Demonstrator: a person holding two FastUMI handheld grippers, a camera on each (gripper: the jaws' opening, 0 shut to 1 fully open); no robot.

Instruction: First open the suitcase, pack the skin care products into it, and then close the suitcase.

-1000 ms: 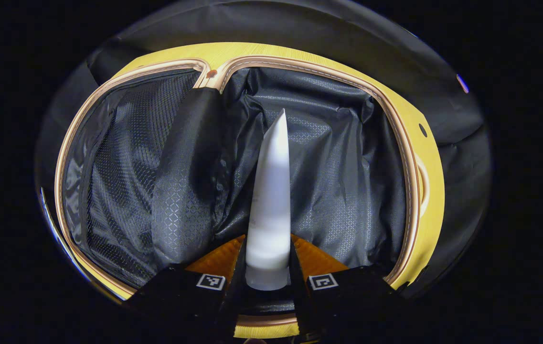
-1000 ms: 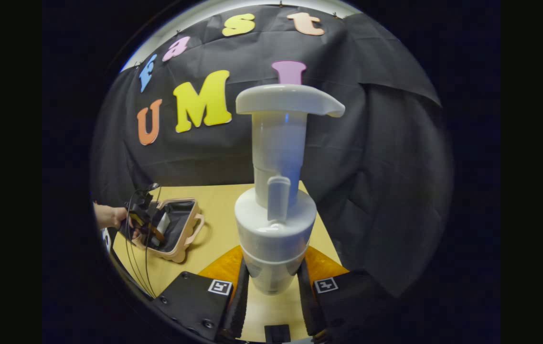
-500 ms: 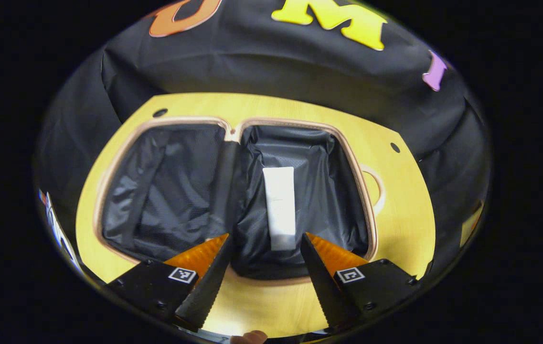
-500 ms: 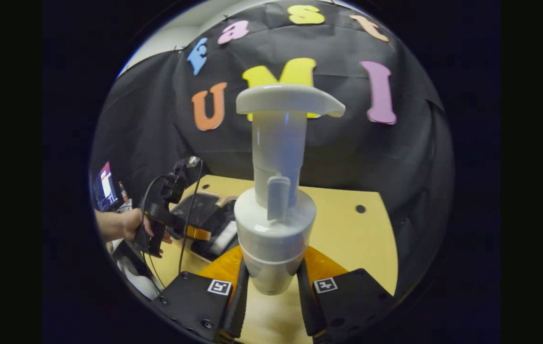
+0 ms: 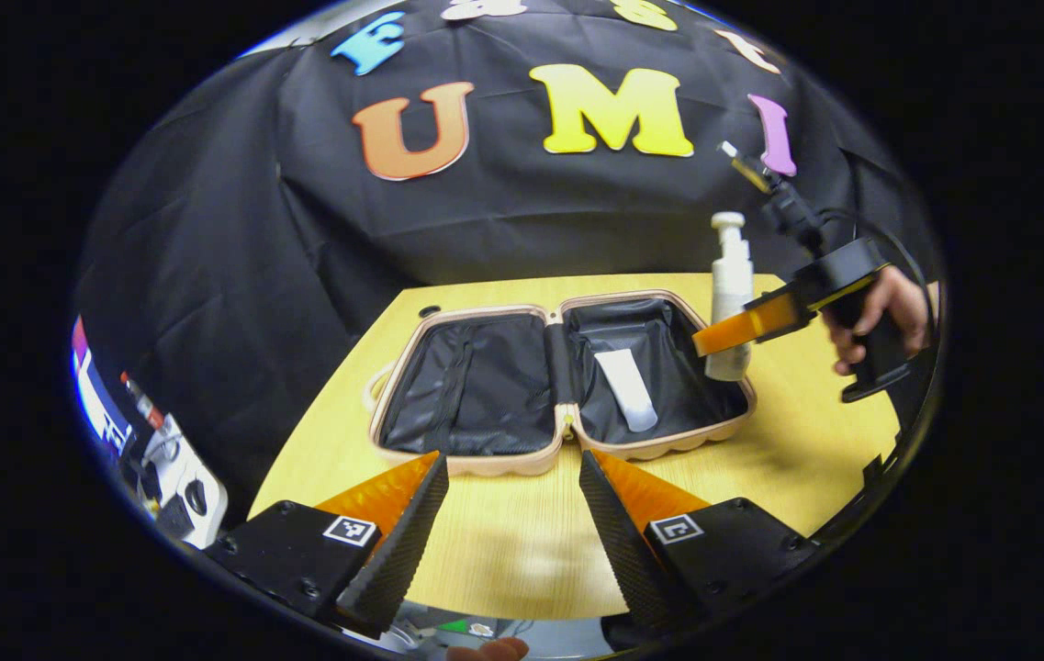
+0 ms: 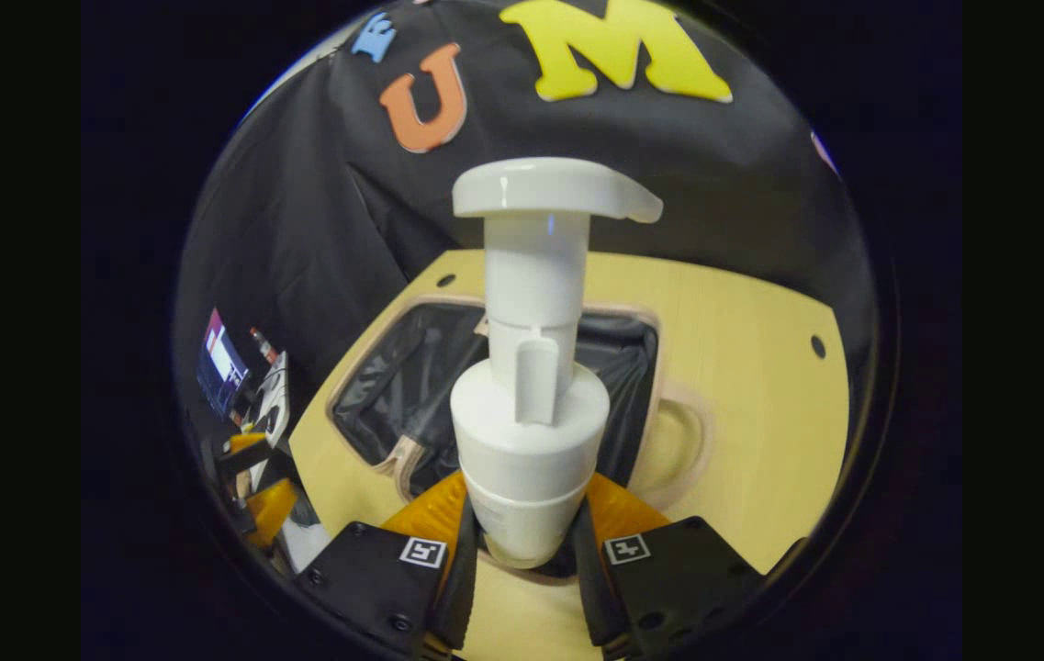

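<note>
Wooden table — open suitcase flat.

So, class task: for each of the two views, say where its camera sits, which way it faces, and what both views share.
Left gripper view: rides the open left hand-held gripper, above the table's near edge, facing the open suitcase.
Right gripper view: rides the right hand-held gripper, clamping a pump bottle, tilted down at the suitcase.
Shared: suitcase, pump bottle, wooden table.
</note>
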